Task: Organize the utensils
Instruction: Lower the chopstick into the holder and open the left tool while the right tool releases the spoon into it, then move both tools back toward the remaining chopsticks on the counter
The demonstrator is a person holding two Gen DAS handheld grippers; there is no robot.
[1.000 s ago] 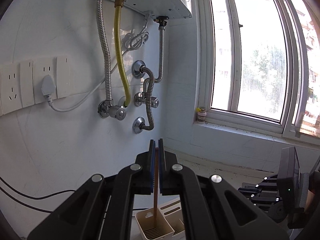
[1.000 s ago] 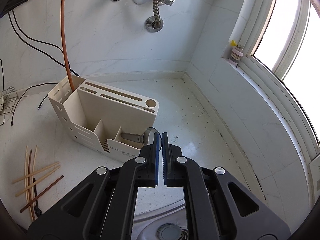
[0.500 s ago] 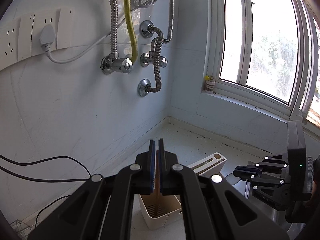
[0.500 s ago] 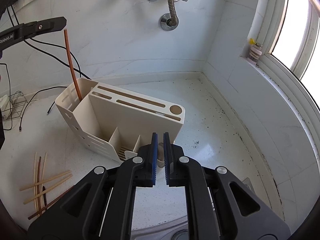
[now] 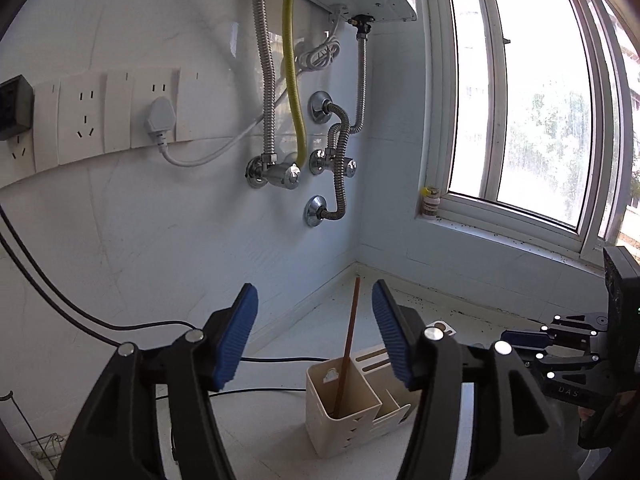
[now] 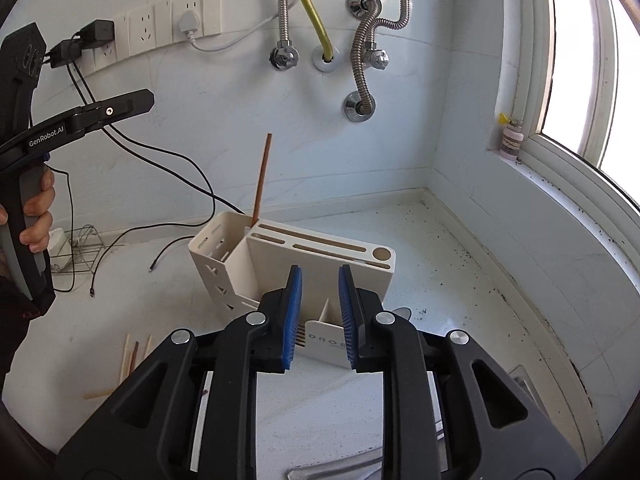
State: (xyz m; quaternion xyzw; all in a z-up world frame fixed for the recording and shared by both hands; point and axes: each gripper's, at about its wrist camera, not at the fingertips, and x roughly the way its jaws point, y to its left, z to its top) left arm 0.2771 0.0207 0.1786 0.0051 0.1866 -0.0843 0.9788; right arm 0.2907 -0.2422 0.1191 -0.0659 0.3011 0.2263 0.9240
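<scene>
On the counter [image 6: 460, 264] at far left, loose chopsticks [image 6: 132, 354] lie in a small scatter, well apart from the holder [image 6: 320, 264]. Above them the left gripper [image 5: 315, 334] hangs with its jaws opening; both pads stand clear of the brown chopstick [image 5: 347, 354], which shows between them only in line of sight. The right wrist view confirms it: that gripper sits off to the left of the stick, not touching it. The chopstick stands nearly upright in the holder's tall end compartment, leaning slightly, its lower end hidden inside.

The right gripper [image 6: 320, 318] hovers just in front of the holder's low front compartments, its jaws opening too, with nothing pressed between the pads. Whatever lies in those front slots is mostly hidden behind the fingers.

The step in hand looks like letting go and backing away. To do it well, the left gripper should lift up and away without brushing the stick's top, since a nudge could tip it out or rock the light holder. The next pick is probably from the scatter at left; taking one stick at its middle, jaws square across it, should keep it from pivoting
</scene>
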